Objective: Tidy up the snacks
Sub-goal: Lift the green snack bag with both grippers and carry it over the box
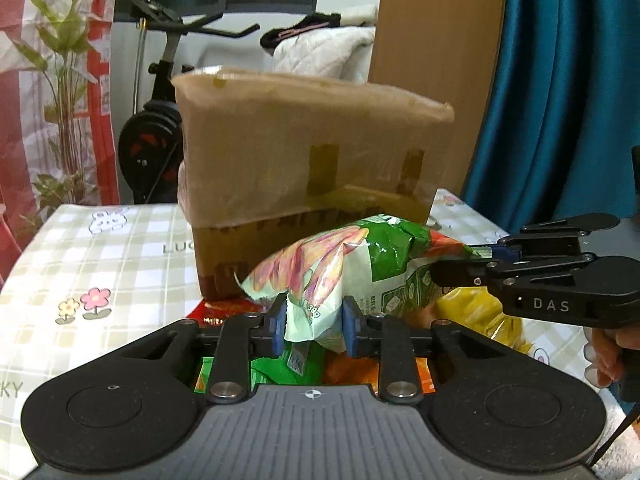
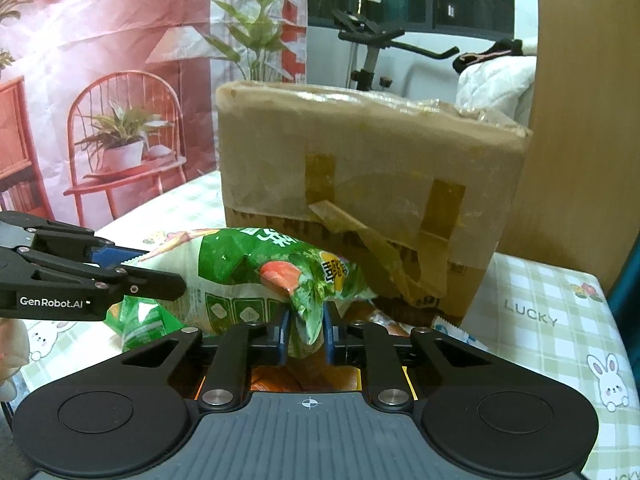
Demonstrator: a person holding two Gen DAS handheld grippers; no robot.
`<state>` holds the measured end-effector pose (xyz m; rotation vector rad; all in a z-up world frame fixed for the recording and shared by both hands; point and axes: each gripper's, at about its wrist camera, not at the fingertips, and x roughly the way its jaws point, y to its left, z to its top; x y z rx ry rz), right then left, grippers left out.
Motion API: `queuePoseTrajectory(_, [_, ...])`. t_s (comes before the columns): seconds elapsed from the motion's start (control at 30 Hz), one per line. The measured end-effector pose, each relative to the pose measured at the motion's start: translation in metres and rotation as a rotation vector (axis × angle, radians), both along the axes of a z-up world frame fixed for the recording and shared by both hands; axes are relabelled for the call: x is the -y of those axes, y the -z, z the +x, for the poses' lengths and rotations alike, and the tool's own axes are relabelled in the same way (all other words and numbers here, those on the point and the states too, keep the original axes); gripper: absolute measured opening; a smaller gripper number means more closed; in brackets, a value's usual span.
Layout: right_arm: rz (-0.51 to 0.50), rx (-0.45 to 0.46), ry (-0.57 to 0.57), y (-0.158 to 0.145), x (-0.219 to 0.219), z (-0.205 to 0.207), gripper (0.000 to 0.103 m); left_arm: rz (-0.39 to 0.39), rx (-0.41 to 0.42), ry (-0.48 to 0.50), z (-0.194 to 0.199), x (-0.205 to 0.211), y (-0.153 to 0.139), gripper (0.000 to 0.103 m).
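Observation:
A green and white snack bag [image 1: 360, 256] hangs between both grippers in front of a taped cardboard box [image 1: 304, 152]. My left gripper [image 1: 314, 322] is shut on the bag's left end. My right gripper [image 2: 306, 328] is shut on the bag's right end [image 2: 280, 276]. The right gripper enters the left wrist view from the right [image 1: 472, 264]; the left gripper enters the right wrist view from the left [image 2: 160, 272]. More snack packs lie under the bag: a red one [image 1: 224, 312], a yellow one [image 1: 476, 312], a green one [image 2: 144, 324] and an orange one [image 2: 304, 380].
The box [image 2: 360, 184] stands on a checked tablecloth [image 1: 100, 264] with flower and rabbit prints. An exercise bike [image 1: 160, 120] and a plant backdrop [image 2: 100, 100] are behind the table. A wooden panel [image 2: 580, 120] and a blue curtain [image 1: 560, 80] stand at the right.

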<state>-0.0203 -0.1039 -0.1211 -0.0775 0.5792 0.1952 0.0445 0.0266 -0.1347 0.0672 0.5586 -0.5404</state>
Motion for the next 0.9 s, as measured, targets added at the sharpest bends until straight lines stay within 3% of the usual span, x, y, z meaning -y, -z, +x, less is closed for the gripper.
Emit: queuePoseTrajectory(0.9, [0.019,0.239,-0.016,-0.096,-0.004,-0.042,0.013,-0.063,0.262,-0.011,-0.039,0.006,-0.085,0.029])
